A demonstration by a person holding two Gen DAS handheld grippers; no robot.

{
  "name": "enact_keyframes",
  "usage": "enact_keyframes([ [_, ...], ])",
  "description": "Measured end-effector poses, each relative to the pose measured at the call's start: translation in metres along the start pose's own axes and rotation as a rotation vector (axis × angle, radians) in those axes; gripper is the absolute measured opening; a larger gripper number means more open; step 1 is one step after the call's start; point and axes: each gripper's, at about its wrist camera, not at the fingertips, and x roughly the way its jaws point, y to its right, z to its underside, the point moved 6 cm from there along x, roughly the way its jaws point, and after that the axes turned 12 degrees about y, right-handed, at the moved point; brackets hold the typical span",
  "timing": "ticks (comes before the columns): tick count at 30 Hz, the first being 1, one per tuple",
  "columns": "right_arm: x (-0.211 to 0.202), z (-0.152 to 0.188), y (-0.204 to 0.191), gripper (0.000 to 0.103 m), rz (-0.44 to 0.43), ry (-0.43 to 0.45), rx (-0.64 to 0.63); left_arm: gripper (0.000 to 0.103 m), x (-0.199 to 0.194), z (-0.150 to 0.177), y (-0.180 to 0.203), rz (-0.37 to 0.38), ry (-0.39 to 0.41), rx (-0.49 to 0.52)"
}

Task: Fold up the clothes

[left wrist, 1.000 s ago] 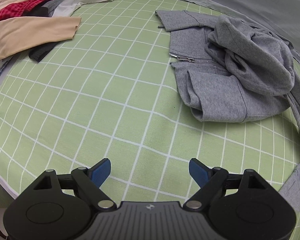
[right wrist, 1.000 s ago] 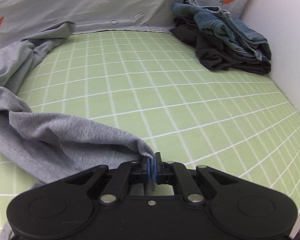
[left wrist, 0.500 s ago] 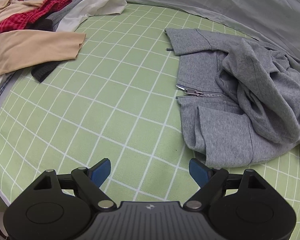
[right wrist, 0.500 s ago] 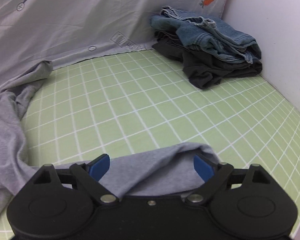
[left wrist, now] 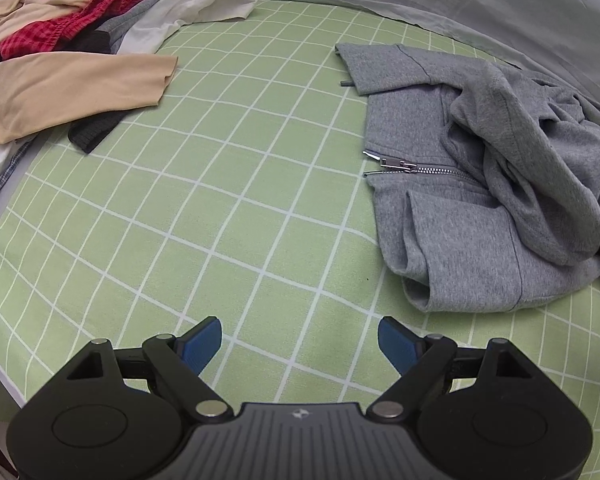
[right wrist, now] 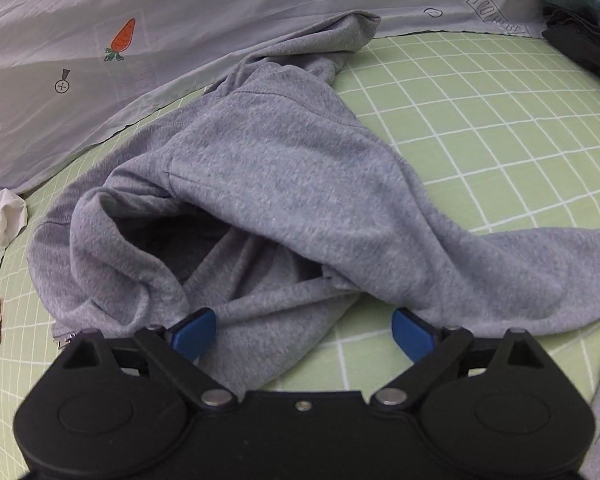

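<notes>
1. Far to your left, a heap of unfolded clothes [left wrist: 72,40] lies at the edge of the green checked sheet [left wrist: 228,200]: a beige top [left wrist: 60,92], a red checked piece [left wrist: 68,28] and a white garment [left wrist: 196,4].
2. Your left gripper [left wrist: 300,338] hangs over bare sheet with its blue pads wide apart, holding nothing.
3. Right of it, the grey zip hoodie [left wrist: 480,200] lies crumpled, its metal zipper [left wrist: 412,167] showing, well apart from the heap.
4. Your right gripper [right wrist: 304,330] is spread wide too, its pads just at the hoodie's rumpled cloth without pinching it.
5. Farthest right, a folded stack of dark clothes [right wrist: 588,32] sits by the grey carrot-print sheet [right wrist: 140,40].
</notes>
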Motion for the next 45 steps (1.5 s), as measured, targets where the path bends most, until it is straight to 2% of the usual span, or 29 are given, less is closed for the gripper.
enact_keyframes([
  [2,0.006,0.003,-0.006,0.096,0.002,-0.005,0.007,0.086,0.001,0.0,-0.002,-0.008,-0.008,-0.013],
  [5,0.009,0.007,-0.014,0.097,0.011,0.018,-0.094,0.086,0.001,-0.003,0.0,-0.012,0.001,-0.011],
  [8,0.003,0.009,-0.013,0.095,-0.041,0.054,-0.152,0.086,0.0,-0.005,0.006,-0.013,0.011,0.009],
  [10,0.0,0.011,-0.012,0.083,-0.076,0.078,-0.191,0.086,0.0,-0.005,0.01,-0.01,0.011,0.022],
  [12,-0.004,0.013,-0.011,0.063,-0.111,0.102,-0.23,0.086,0.0,-0.003,0.013,-0.009,0.009,0.028],
  [15,-0.008,0.014,-0.006,0.046,-0.159,0.116,-0.253,0.086,0.0,-0.002,0.016,-0.011,0.008,0.031],
  [18,-0.011,0.012,0.003,0.034,-0.194,0.104,-0.24,0.086,-0.002,-0.001,0.016,-0.017,0.011,0.027],
  [21,-0.019,0.008,0.029,0.029,-0.152,0.115,-0.265,0.086,-0.002,0.0,0.015,-0.022,0.009,0.019],
  [31,-0.047,-0.006,0.117,0.024,-0.012,0.151,-0.346,0.086,0.001,0.002,0.021,-0.012,-0.002,0.049],
  [34,-0.046,-0.022,0.182,0.019,0.197,0.154,-0.325,0.086,0.002,-0.001,0.027,0.002,0.002,0.082],
  [35,-0.046,-0.027,0.204,0.001,0.266,0.154,-0.318,0.086,0.002,-0.001,0.03,0.008,0.004,0.092],
  [39,-0.049,-0.047,0.29,0.002,0.54,0.156,-0.282,0.086,0.003,-0.002,0.049,0.063,0.004,0.148],
  [41,-0.06,-0.051,0.297,0.004,0.484,0.175,-0.171,0.086,0.003,-0.004,0.06,0.09,0.013,0.181],
  [43,-0.073,-0.052,0.295,0.013,0.42,0.212,-0.087,0.086,0.003,-0.008,0.069,0.109,0.025,0.195],
  [45,-0.076,-0.047,0.274,0.031,0.36,0.233,-0.072,0.086,0.006,-0.013,0.077,0.122,0.024,0.197],
])
